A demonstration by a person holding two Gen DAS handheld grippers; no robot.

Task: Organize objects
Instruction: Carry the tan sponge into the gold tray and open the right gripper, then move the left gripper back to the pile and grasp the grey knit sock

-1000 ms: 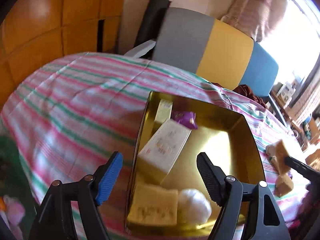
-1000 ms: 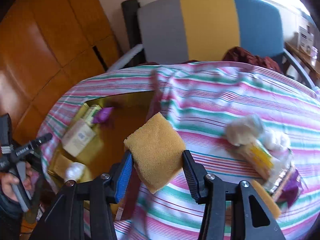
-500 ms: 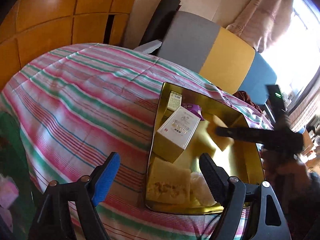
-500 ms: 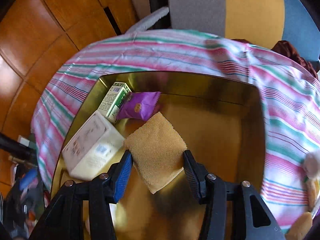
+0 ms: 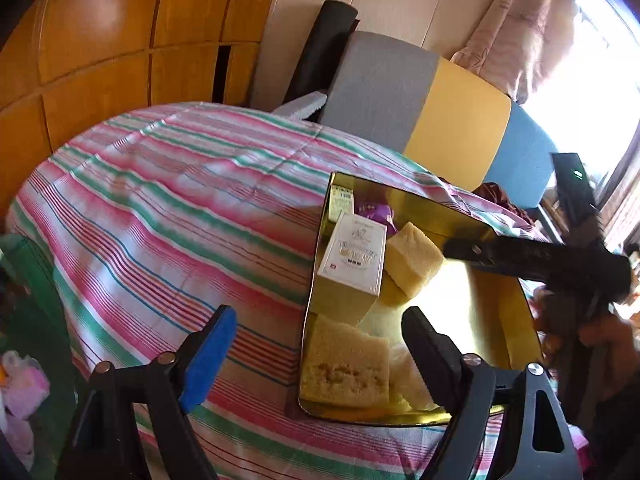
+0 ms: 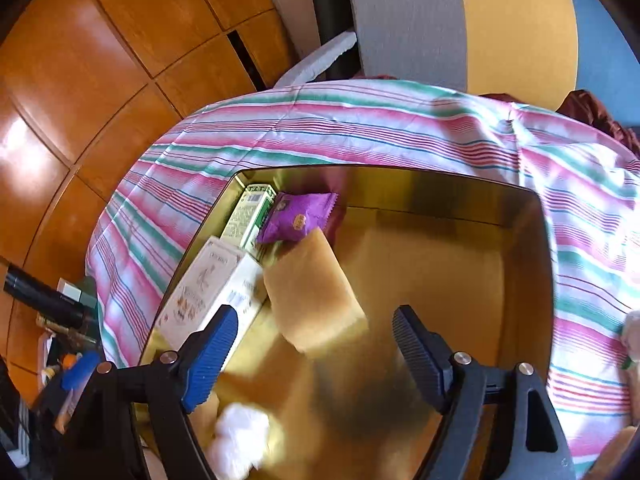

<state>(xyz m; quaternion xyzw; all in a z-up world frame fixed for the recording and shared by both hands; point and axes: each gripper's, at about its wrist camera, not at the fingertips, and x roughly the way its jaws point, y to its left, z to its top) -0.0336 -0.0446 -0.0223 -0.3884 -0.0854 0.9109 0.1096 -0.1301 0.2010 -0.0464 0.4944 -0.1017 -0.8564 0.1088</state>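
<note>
Here, in the left wrist view, the left tongs (image 5: pixel 316 354) are opening, empty, over the near rim of the gold tin (image 5: pixel 516 292) on the striped table (image 5: pixel 168 208); the white box (image 5: pixel 354 258) bears unreadable print. In the right wrist view, the right tongs (image 6: pixel 314 346) are opening, the yellow sponge (image 6: pixel 314 294) free of their pads inside the tin beside a purple packet (image 6: pixel 298 218), so placing looks finished and fetching another item seems next.

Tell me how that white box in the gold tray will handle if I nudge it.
The white box likely slides as one stiff piece; its faces look flat. It leans on the tray wall, so it may tip flat. Probably light cardboard. The sponge beside it would give way.
</note>
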